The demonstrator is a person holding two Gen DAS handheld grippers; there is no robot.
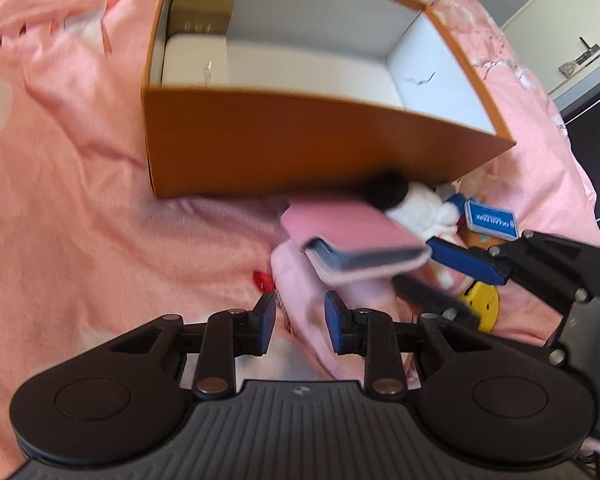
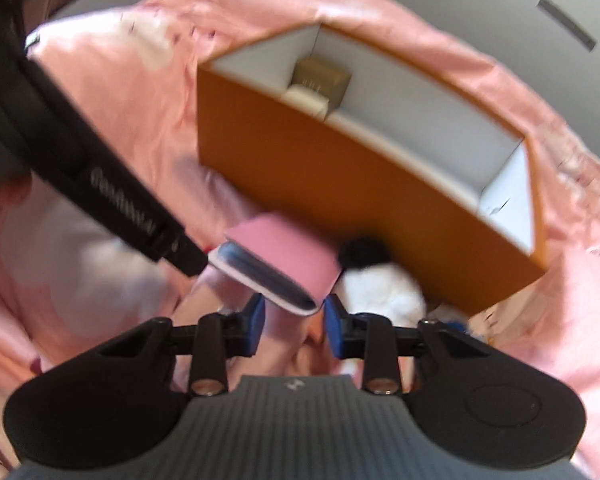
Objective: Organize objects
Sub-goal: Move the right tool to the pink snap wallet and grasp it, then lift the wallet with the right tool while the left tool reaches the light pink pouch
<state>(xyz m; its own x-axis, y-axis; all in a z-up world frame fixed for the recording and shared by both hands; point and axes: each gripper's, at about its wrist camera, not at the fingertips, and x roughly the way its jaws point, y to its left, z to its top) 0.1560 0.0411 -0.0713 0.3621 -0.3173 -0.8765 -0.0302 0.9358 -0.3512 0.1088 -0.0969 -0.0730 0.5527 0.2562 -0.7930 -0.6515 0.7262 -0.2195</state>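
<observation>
Left tool (image 1: 300, 322): jaws part-open, astride pink cloth (image 1: 320, 300) — grip unclear.
Right tool (image 2: 294, 322): clamps flat pink wallet (image 2: 288, 260).
Ahead: open orange cardboard box (image 1: 284, 140); white plush (image 2: 380, 292) beside.
Left view only: yellow disc (image 1: 482, 304) — near the right tool.

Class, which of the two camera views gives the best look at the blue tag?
The left wrist view: the blue tag lies unobscured beside the white plush toy. The right wrist view shows only a blurred blue scrap.

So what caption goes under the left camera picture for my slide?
Two grippers, left and right, meet at a pink case lying before an orange box on a pink bedsheet.
</observation>
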